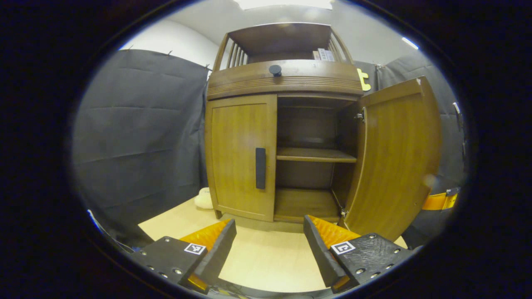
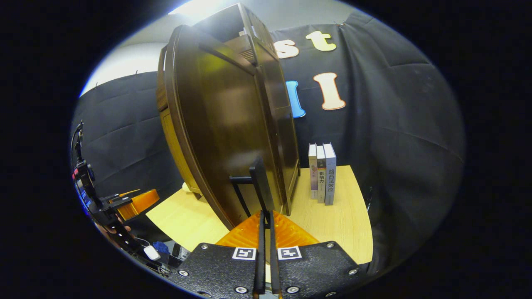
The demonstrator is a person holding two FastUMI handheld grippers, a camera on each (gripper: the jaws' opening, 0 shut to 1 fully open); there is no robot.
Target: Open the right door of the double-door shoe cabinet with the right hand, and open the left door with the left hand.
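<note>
Both fingers of right hand-held gripper [image 2: 266,218] clamp right door handle [image 2: 261,182].

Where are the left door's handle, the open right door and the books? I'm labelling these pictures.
handle [image 1: 260,168]: left gripper view, middle of the bar.
right door [image 1: 395,158]: left gripper view, inner face of the panel.
books [image 2: 322,172]: right gripper view, spine of the middle book.

Brown wooden shoe cabinet [image 1: 282,79] with black left-door handle [image 1: 260,168], pale wood table [image 1: 266,257], white-and-grey books [image 2: 322,172]
</note>
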